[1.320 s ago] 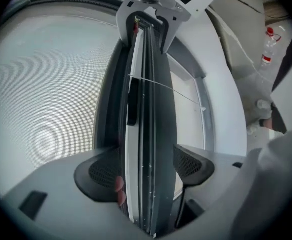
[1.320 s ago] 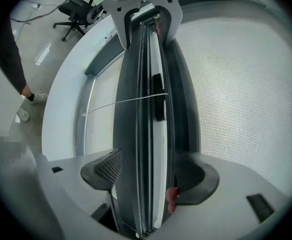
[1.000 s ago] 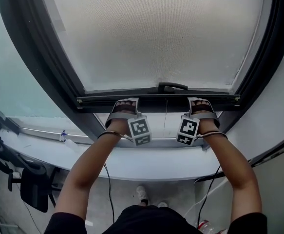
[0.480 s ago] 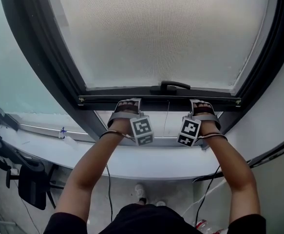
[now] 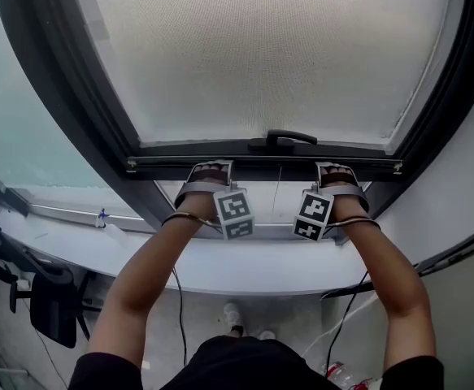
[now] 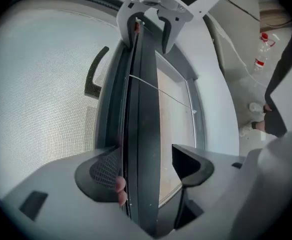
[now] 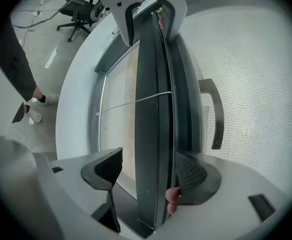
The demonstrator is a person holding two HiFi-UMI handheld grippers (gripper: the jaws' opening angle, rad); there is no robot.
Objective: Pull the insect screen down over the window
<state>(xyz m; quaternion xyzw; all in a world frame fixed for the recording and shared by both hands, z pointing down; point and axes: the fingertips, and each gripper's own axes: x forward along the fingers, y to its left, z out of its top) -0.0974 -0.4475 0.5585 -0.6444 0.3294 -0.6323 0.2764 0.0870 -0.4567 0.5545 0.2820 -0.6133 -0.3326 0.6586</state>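
Two grippers, left (image 5: pixel 210 173) and right (image 5: pixel 337 173), straddle the single bottom bar (image 5: pixel 263 168) of one insect screen (image 5: pixel 269 55). Their jaws are apart, only the mesh-side jaws touching the bar. One handle (image 5: pixel 282 139) sits just above the bar.

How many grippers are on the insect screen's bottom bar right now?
2. The left gripper straddles the bottom bar left of its handle; the right gripper straddles it right of the handle. None appears hidden.

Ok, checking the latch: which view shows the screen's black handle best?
Right gripper view: the handle stands large and whole against the mesh. Left gripper view shows it smaller, in shadow; head view, tiny above the bar.
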